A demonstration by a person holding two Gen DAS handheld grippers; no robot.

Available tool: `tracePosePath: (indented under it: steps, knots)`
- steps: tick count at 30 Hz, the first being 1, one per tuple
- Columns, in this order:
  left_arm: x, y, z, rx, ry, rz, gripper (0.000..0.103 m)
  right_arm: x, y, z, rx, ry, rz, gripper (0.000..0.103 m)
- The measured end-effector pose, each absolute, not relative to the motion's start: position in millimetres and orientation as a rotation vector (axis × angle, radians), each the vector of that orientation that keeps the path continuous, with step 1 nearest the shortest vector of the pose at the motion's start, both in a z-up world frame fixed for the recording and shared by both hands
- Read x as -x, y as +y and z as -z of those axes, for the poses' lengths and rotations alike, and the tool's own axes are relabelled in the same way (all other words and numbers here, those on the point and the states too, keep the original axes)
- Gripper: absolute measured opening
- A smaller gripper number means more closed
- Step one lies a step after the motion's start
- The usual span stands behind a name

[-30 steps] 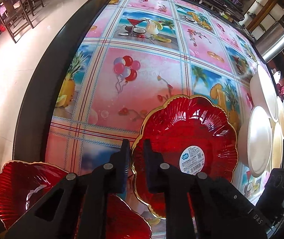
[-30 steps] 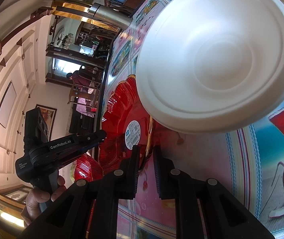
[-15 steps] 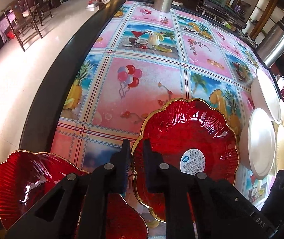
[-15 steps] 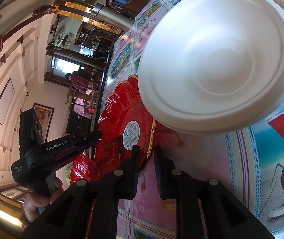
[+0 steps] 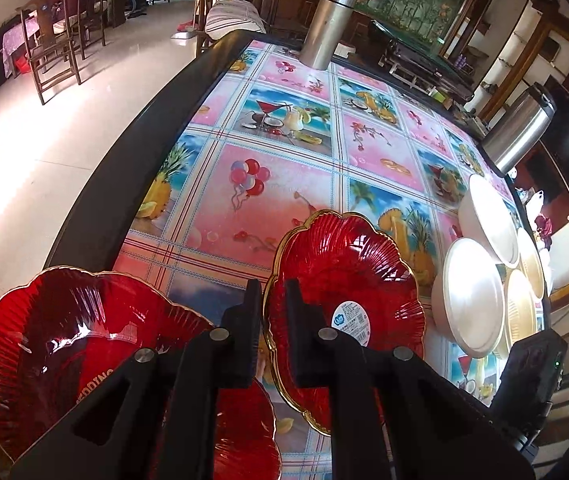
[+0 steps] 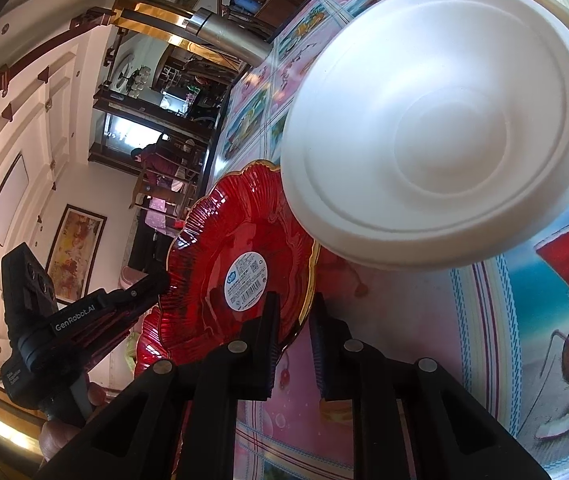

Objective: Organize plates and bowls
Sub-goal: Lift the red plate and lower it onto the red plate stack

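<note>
A red scalloped plate (image 5: pixel 344 292) with a gold rim and a white label is held tilted above the table. My left gripper (image 5: pixel 274 312) is shut on its left rim. My right gripper (image 6: pixel 294 320) straddles the opposite rim of the same plate (image 6: pixel 240 248), its jaws slightly apart around the edge. Another red plate (image 5: pixel 72 344) lies at the lower left, with a further red plate (image 5: pixel 240 436) under the fingers. White foam bowls (image 5: pixel 470 304) lie upside down at the right; one (image 6: pixel 444 136) fills the right wrist view.
The table (image 5: pixel 284 184) has a colourful fruit-print cloth and a dark curved edge (image 5: pixel 124 168). A steel flask (image 5: pixel 328 28) stands at the far end, a steel kettle (image 5: pixel 520 132) at the right. Cream plates (image 5: pixel 524 304) lie beyond the bowls.
The held red plate has lifted and tilted more. The left camera has pulled back and up, showing more of the room and the lower-left red plate. The right jaws have widened slightly.
</note>
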State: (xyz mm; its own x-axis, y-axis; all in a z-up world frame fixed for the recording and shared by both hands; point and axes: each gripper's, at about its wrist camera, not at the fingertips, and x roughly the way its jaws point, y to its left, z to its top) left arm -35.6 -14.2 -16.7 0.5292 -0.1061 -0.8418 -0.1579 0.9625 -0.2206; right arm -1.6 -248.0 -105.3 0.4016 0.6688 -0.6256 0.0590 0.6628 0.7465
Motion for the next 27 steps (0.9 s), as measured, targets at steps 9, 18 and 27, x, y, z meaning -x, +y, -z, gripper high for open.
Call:
tracePosePath:
  steps: [9,18,27]
  knots:
    - [62,-10,-5,0.313,0.939,-0.018,0.01,4,-244,97,-0.762,1.065,-0.483,0.013]
    - [113,10,-39,0.32,0.827,-0.043,0.01,21,-235,66,-0.713,0.915,-0.593,0.013]
    - [169,60,-44,0.326,0.79,-0.169,0.01,50,-171,41,-0.607,0.937,-0.734,0.013]
